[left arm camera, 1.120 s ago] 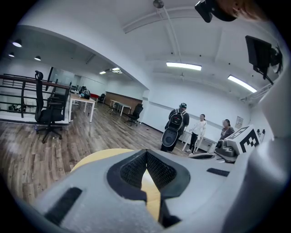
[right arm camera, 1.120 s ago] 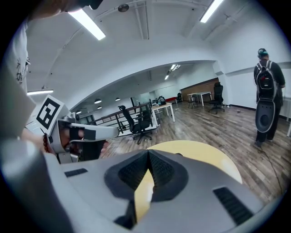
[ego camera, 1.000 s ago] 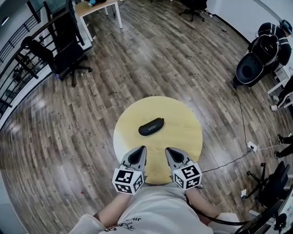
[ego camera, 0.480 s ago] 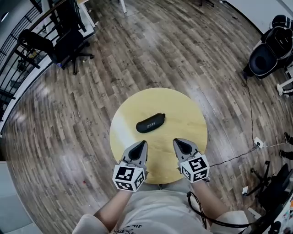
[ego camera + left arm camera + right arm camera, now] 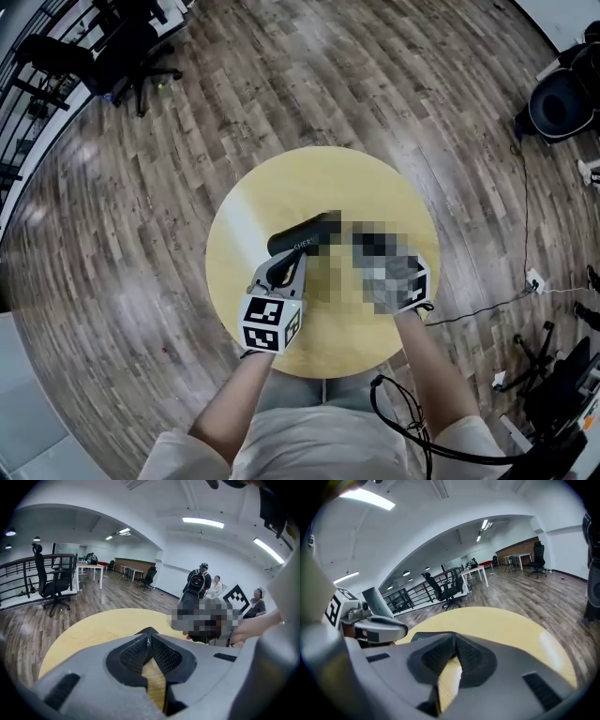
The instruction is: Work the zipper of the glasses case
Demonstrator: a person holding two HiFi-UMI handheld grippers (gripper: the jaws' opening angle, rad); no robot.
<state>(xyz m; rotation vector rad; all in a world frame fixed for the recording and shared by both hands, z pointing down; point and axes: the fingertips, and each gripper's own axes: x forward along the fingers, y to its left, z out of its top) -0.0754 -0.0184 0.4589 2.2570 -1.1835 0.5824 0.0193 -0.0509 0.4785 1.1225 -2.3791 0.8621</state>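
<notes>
The black glasses case [image 5: 302, 235] lies zipped shut, near the middle of the round yellow table [image 5: 234, 211]. My left gripper [image 5: 290, 260] is shut, its tips right at the case's near left side. In the left gripper view only a dark sliver of the case [image 5: 147, 630] peeks over the closed jaws [image 5: 149, 639]. My right gripper [image 5: 364, 244] is largely hidden by a mosaic patch in the head view, just right of the case. Its own view shows it [image 5: 453, 640] shut and empty, with the case [image 5: 423, 639] just beyond to the left and the left gripper [image 5: 375, 626] past that.
Wooden floor surrounds the small table. Black office chairs [image 5: 112, 47] stand far left, a dark seat [image 5: 562, 98] far right. A cable [image 5: 487, 309] runs over the floor at the right. People [image 5: 201, 581] stand in the background of the left gripper view.
Both grippers have moved forward from the table's near edge up to the glasses case. The table has shifted in the head view. The case has not moved.
</notes>
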